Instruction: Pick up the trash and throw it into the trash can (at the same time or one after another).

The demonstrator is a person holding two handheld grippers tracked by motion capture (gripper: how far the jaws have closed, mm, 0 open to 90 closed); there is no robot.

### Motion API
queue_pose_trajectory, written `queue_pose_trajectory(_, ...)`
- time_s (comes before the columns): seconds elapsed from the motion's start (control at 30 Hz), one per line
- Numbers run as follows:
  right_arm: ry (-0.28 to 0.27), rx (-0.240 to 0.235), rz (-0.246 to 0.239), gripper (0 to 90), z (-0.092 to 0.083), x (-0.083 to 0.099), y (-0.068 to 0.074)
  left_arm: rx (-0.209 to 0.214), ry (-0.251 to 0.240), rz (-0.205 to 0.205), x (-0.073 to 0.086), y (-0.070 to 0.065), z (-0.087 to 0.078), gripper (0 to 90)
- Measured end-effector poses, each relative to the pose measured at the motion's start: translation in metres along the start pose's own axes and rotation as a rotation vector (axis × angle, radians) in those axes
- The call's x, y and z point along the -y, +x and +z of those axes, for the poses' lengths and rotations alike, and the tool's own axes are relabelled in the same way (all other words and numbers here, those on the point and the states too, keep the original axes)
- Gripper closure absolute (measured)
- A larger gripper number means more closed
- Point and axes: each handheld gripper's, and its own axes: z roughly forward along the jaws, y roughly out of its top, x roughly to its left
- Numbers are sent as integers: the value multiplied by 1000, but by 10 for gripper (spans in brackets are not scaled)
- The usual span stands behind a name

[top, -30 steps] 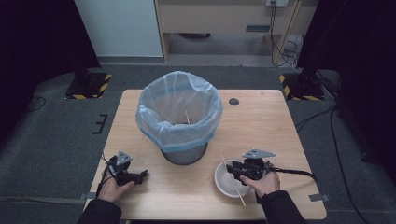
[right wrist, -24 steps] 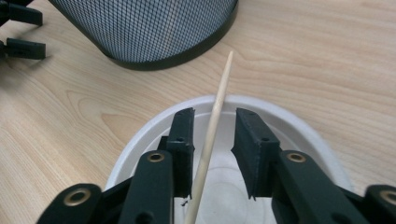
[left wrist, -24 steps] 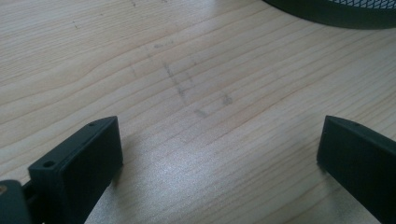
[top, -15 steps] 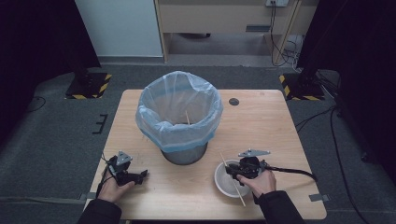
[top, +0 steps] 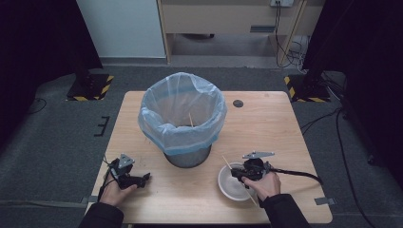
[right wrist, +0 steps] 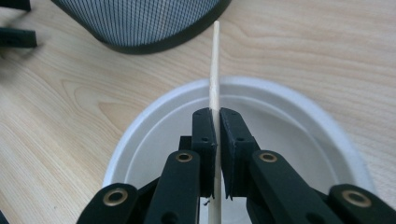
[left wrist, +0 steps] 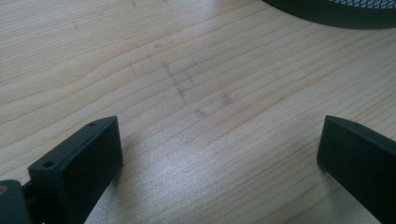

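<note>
- The right gripper [right wrist: 215, 122] has just been closing, and its jaws now pinch a thin wooden stick [right wrist: 215, 65] between the pads; in the high view this gripper [top: 237, 173] sits over the near right part of the table.
- The stick runs along the jaws and out past their tips, over the far rim of a white bowl [right wrist: 289, 116] toward the base of the mesh bin; in the high view its ends [top: 226, 161] poke out on either side of the hand, across the bowl [top: 228, 187].
- The left gripper [left wrist: 219, 154] rests low over bare wood with its jaws spread wide and nothing between them; from above it [top: 142, 178] lies near the left front corner, well apart from the bowl.
- The wastebasket [top: 183, 118], lined with a pale blue bag, stands mid-table just beyond the bowl; another stick [top: 191, 119] already leans inside it.
- Judged step: the pick is made, the carry not yet begun.
- The next move likely calls for lifting the stick clear of the bowl, raising it above the bin's rim, then letting go over the bag. A slim stick can swivel in the pads, so a firm pinch matters.
</note>
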Motion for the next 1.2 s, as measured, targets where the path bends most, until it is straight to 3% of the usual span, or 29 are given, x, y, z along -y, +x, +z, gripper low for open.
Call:
queue_pose_trajectory(0.2,-66,-15,17,856,-13,-6,-3,0,0,0,0,0,0,0)
queue_pose_trajectory(0.37,-159,-19,28,856,-29,-13,-8,0,0,0,0,0,0,0)
queue_pose_trajectory(0.7,-384,-38,43,856,-55,-24,-18,0,0,0,0,0,0,0)
queue_pose_trajectory(1.03,-641,-58,91,857,-86,-39,-30,0,0,0,0,0,0,0)
queue_pose_trajectory(1.2,-737,-62,94,857,-102,-50,-33,0,0,0,0,0,0,0)
